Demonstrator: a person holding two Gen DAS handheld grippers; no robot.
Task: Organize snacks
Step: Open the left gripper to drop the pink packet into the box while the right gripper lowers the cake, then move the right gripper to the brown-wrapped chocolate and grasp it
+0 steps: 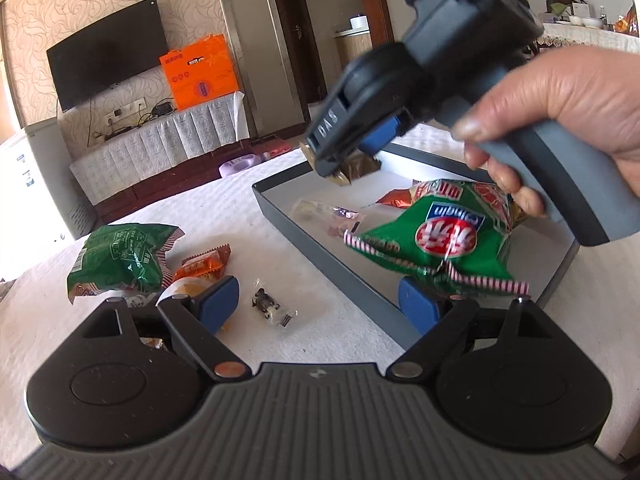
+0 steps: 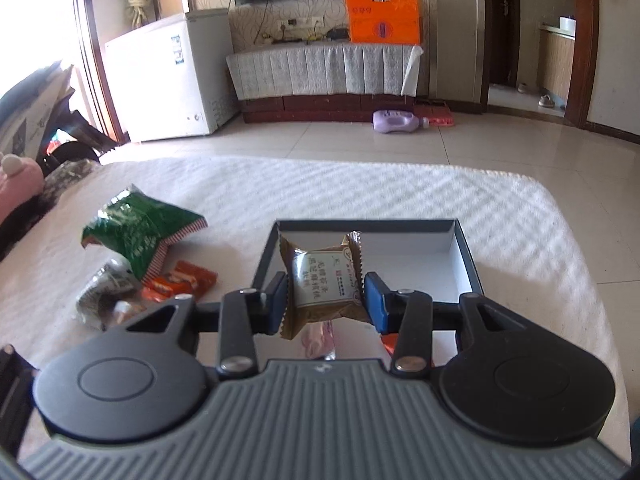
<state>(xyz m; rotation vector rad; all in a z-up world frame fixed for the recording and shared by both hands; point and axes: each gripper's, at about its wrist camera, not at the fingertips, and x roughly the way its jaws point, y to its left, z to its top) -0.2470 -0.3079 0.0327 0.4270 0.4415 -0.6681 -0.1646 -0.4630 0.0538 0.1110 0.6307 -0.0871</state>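
Note:
A dark tray (image 1: 320, 256) with a white floor sits on the white-clothed table. In it lie a green chip bag (image 1: 440, 240), a clear packet (image 1: 324, 212) and an orange-red packet (image 1: 396, 198). My left gripper (image 1: 318, 306) is open wide at the tray's near rim; the bag's crimped end lies just above its right finger (image 1: 418, 308), and nothing is pinched. My right gripper (image 2: 325, 300) is shut on a brown snack packet (image 2: 324, 288), held over the tray (image 2: 364, 224). In the left wrist view a hand carries that right gripper (image 1: 352, 156) above the tray's far side.
Loose on the cloth left of the tray are a second green bag (image 1: 120, 260), an orange packet (image 1: 204, 266) and a small clear-wrapped dark sweet (image 1: 266, 304). The table's far edge (image 2: 360, 164) drops to a tiled floor with a purple bottle (image 2: 396, 120).

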